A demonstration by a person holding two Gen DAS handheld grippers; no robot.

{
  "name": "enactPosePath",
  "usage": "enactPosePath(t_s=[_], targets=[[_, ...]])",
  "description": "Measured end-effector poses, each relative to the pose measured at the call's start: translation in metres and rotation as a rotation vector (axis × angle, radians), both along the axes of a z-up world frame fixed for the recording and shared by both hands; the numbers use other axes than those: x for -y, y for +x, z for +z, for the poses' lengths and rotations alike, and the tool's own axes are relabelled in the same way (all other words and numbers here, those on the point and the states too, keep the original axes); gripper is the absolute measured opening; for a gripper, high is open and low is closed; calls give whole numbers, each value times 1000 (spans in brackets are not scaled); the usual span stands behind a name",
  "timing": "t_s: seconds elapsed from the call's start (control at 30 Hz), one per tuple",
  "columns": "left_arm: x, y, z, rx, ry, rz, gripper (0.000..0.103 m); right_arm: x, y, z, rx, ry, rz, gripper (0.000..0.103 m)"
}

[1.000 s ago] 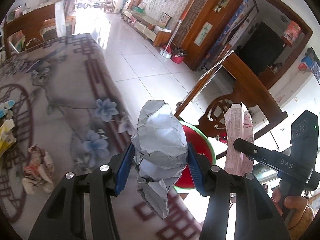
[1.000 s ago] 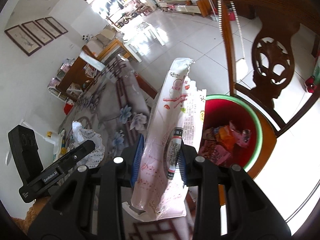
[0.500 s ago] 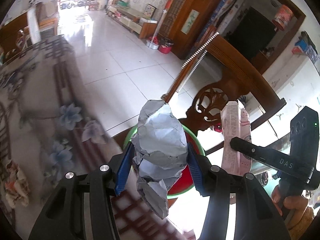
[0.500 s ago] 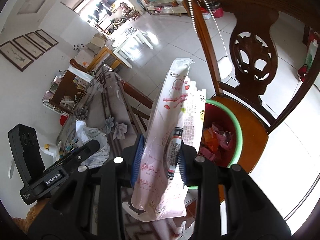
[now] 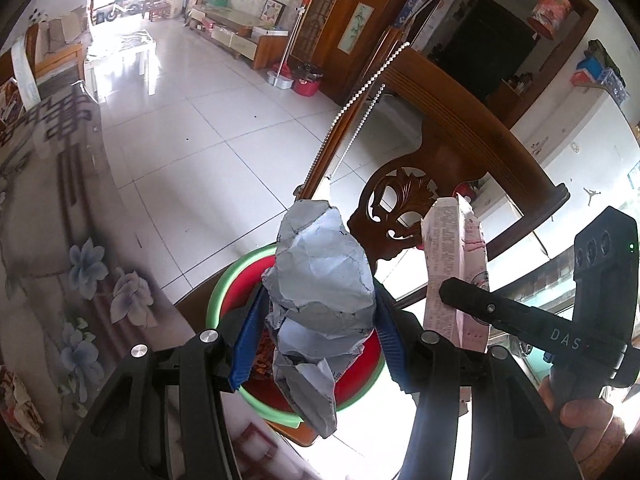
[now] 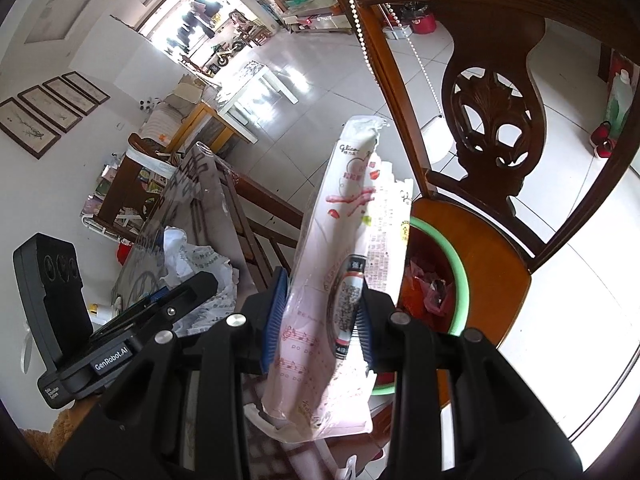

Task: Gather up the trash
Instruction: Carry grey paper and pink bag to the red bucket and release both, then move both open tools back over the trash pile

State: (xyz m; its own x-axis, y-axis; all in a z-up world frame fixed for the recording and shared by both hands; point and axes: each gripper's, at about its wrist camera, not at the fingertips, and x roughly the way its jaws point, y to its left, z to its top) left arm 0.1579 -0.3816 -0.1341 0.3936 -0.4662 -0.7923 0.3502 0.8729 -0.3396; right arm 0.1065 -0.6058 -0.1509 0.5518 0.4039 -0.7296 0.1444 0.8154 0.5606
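My left gripper [image 5: 316, 332] is shut on a crumpled grey-white paper ball [image 5: 320, 280], held over a red basin with a green rim [image 5: 218, 292] that stands on a wooden chair seat. My right gripper [image 6: 318, 312] is shut on a tall pink-and-white snack wrapper [image 6: 352, 240], just left of the same basin [image 6: 460, 268], which holds several wrappers. In the left wrist view the pink wrapper [image 5: 452, 264] and the right gripper [image 5: 452, 296] show at the right. The right wrist view shows the paper ball [image 6: 192, 260] and the left gripper [image 6: 188, 292] at the left.
The carved chair back [image 6: 496, 120] rises behind the basin. A table with a floral cloth [image 5: 60, 240] lies to the left, with a crumpled wrapper [image 5: 16, 404] at its near edge. A bead cord [image 5: 360, 92] hangs beside the chair. White tiled floor [image 5: 200, 128] beyond.
Both grippers have moved off the table toward the chair, carrying their trash. The paper ball now hangs over the basin; the basin and chair back look closer.
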Motion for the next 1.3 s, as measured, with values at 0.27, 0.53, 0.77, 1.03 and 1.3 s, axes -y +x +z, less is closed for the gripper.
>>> enactPosePath(t_s=[0.27,0.53,0.77,1.03,1.3], targets=[[7,3,-7,-21,-20,-7,71,10,5,-5,-16,52,-26,56],[-9,-3,-4,-23,-22,18,71,6,3,-3,-25,46,-27,58],[-50,-22,-2,-15,-21,92,71,-16,1,-1,-34,37,5,60],[-124,-46,-7,-33,-29,229,71,-81,3,0,-46,32,102,60],[-224,-78,-17,-46,-34,383,71,-163,-1,2,-56,11,209,63]])
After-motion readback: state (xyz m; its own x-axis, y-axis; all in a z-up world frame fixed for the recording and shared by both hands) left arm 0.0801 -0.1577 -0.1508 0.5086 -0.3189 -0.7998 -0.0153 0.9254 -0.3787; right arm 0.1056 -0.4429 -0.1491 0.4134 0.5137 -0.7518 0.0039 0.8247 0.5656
